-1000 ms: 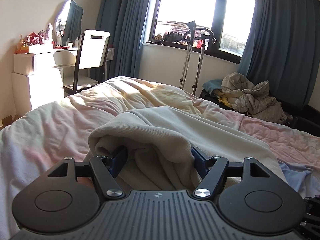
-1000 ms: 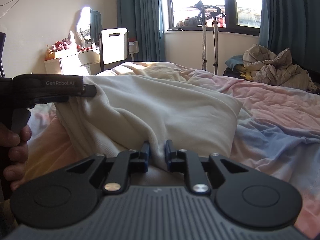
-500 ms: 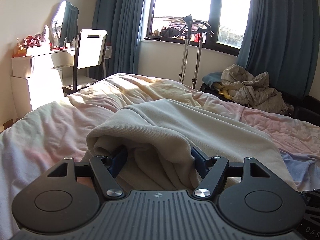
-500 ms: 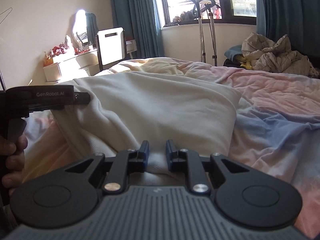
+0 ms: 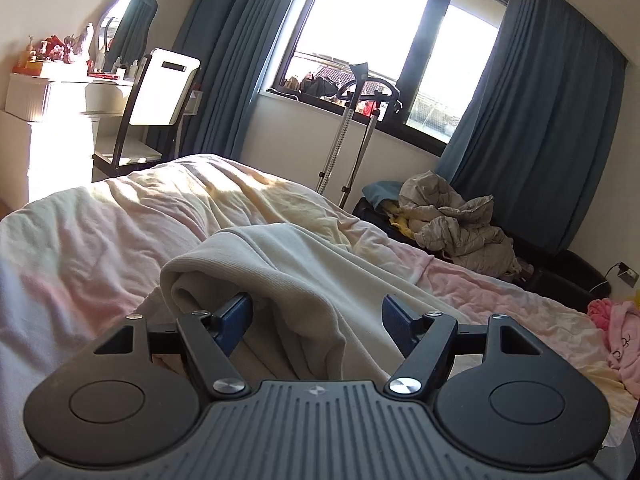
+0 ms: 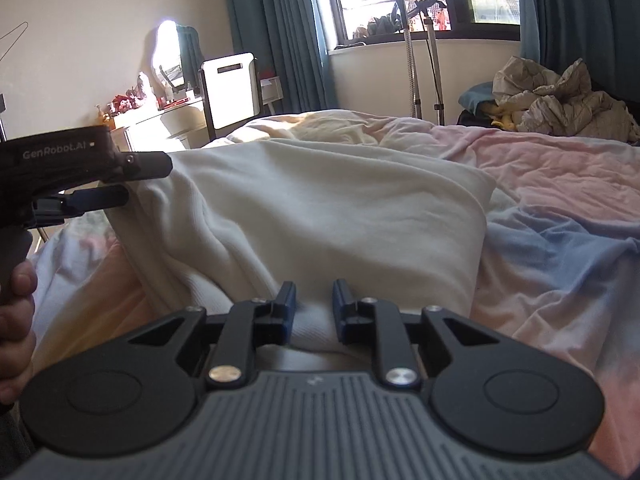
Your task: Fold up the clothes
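A cream sweatshirt (image 6: 320, 216) lies folded over on the pastel bed cover (image 6: 560, 184). My right gripper (image 6: 314, 306) is shut on the near edge of the sweatshirt, with cloth pinched between its blue pads. In the left wrist view my left gripper (image 5: 318, 318) is open, its fingers wide apart on either side of a bunched ribbed edge of the sweatshirt (image 5: 288, 276). The left gripper also shows at the left of the right wrist view (image 6: 100, 184), at the sweatshirt's left edge.
A pink garment (image 5: 616, 328) lies at the bed's right edge. A pile of grey laundry (image 5: 452, 220) sits on the floor beyond the bed. A white chair (image 5: 160, 96), a dresser (image 5: 52, 108) and a garment steamer stand (image 5: 352, 128) stand by the window.
My left gripper has opened wider and tilted, and the cloth sits lower between its fingers. My right gripper keeps its hold and has drawn slightly closer to the sweatshirt.
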`<state>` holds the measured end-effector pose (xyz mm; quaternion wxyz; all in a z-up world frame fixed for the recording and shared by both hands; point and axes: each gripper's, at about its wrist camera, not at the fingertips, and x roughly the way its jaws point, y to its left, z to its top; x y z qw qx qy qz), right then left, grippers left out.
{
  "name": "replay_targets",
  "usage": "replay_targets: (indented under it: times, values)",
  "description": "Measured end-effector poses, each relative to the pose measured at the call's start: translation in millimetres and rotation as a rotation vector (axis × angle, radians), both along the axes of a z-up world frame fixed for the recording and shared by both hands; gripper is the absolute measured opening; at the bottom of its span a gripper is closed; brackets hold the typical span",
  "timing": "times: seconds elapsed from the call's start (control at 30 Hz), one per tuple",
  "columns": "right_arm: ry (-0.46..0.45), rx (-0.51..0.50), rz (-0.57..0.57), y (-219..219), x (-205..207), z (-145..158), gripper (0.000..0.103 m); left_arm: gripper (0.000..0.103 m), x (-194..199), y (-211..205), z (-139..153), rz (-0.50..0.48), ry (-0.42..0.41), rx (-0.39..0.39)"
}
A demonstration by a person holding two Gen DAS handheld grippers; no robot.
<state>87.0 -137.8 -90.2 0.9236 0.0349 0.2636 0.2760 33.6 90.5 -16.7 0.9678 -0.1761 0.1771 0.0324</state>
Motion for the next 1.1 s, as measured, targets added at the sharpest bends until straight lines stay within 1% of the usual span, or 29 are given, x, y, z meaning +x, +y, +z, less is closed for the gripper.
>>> replay_targets:
  times: [0.03, 0.1, 0.17, 0.23, 0.33, 0.37, 0.47, 0.57, 0.63, 0.7, 0.77, 0.83, 0.87, 0.97, 1.0, 1.1]
  values:
    - [-0.003, -0.001, 0.002, 0.0, -0.5, -0.5, 0.021, 0.075, -4.5, 0.9, 0.5, -0.006, 0.006, -0.030]
    - [-0.004, 0.000, 0.002, 0.4, -0.3, -0.7, 0.021, 0.079, -10.1, 4.7, -3.8, -0.017, 0.049, -0.114]
    - [0.001, 0.010, -0.003, 0.0, 1.0, -0.8, 0.021, 0.080, -14.1, 6.3, -9.9, 0.019, 0.086, -0.163]
    - [0.004, 0.019, -0.006, -0.7, 0.8, -1.0, 0.021, 0.081, -15.7, 8.6, -13.3, 0.045, 0.091, -0.193]
    - [0.008, 0.027, -0.010, -1.4, 0.4, -1.1, 0.021, 0.081, -8.8, 15.5, -21.6, 0.027, 0.140, -0.284]
    - [0.009, 0.028, -0.010, -1.4, 0.4, -1.0, 0.021, 0.081, -7.1, 18.7, -26.6, 0.029, 0.155, -0.325]
    - [0.008, 0.032, -0.013, -1.9, -0.4, -1.1, 0.021, 0.081, -3.8, 30.8, -40.4, 0.070, 0.208, -0.426]
    - [0.010, 0.039, -0.016, -2.7, -0.2, -1.8, 0.021, 0.079, -6.1, 47.4, -52.3, 0.146, 0.229, -0.528]
    - [0.013, 0.048, -0.018, -3.6, 0.8, -2.3, 0.021, 0.079, -8.1, 57.4, -59.0, 0.198, 0.239, -0.579]
    - [0.018, 0.055, -0.020, -4.5, 1.3, -2.3, 0.021, 0.079, -6.9, 64.7, -65.1, 0.225, 0.247, -0.610]
    - [0.025, 0.067, -0.024, -5.7, 1.4, -2.2, 0.021, 0.079, 2.0, 75.6, -75.7, 0.245, 0.262, -0.682]
    - [0.032, 0.082, -0.027, -7.0, 1.6, -2.1, 0.022, 0.077, 13.1, 83.7, -83.0, 0.261, 0.264, -0.717]
    - [0.035, 0.090, -0.028, -7.7, 1.7, -2.0, 0.022, 0.078, 17.4, 84.5, -85.0, 0.259, 0.258, -0.717]
    - [0.051, 0.118, -0.035, -10.4, 3.3, -1.1, 0.022, 0.078, 33.9, 80.0, -85.0, 0.233, 0.240, -0.661]
    - [0.056, 0.128, -0.037, -11.7, 4.1, -0.4, 0.022, 0.078, 37.6, 79.5, -85.9, 0.232, 0.234, -0.656]
    - [0.069, 0.167, -0.048, -19.4, 7.4, 2.8, 0.022, 0.078, 48.4, 82.8, -90.5, 0.220, 0.214, -0.677]
